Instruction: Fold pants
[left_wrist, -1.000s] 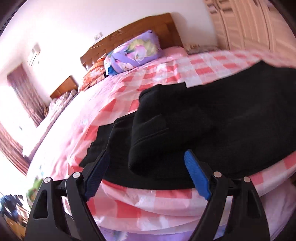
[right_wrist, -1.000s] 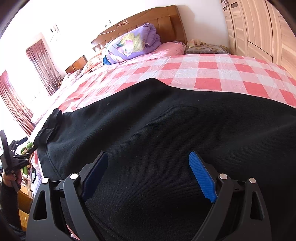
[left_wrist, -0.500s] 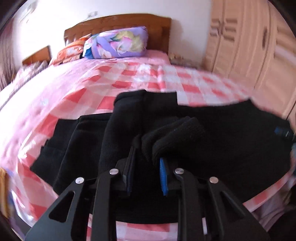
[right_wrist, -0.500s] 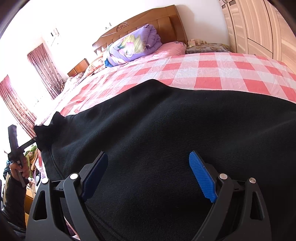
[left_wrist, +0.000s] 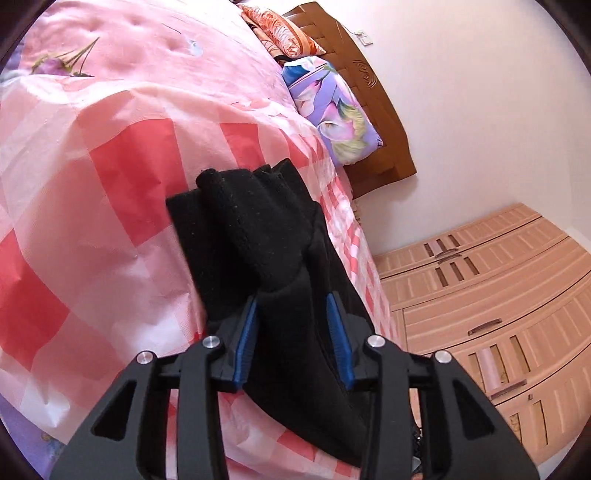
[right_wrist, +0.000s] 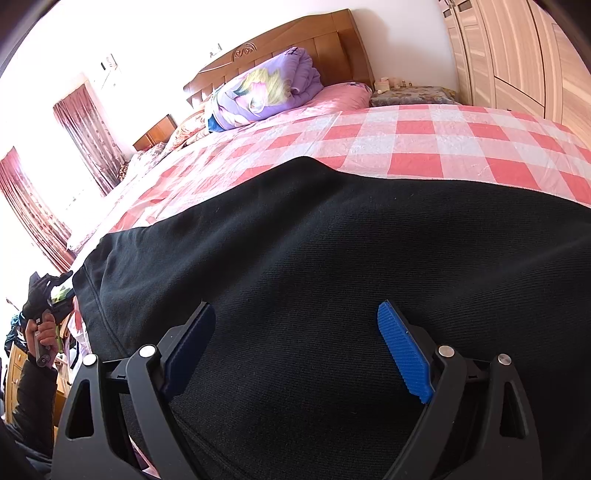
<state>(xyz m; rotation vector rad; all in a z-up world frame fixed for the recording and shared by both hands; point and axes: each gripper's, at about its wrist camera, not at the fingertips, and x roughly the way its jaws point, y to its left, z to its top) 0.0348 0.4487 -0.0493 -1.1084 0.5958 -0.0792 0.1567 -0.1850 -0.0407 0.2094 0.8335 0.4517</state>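
— What just changed?

— The left hand-held gripper (left_wrist: 291, 332) rolled over sideways and swept along the bed edge; a second ago it stood wide over the black knit pants (left_wrist: 258, 240), then pinched a bunched leg.

— And now?

— Jaws opening, part-way, with the fold of cloth between the blue pads. The leg looks laid over.

— The other?

— The right hand-held gripper (right_wrist: 295, 347) hovers wide, empty, over the pants on the pink checked bed cover (right_wrist: 417, 140).

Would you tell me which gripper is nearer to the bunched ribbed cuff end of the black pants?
Left. The left gripper has the ribbed cuff end between its opening jaws. The right gripper hovers open over the broad flat part of the black pants.
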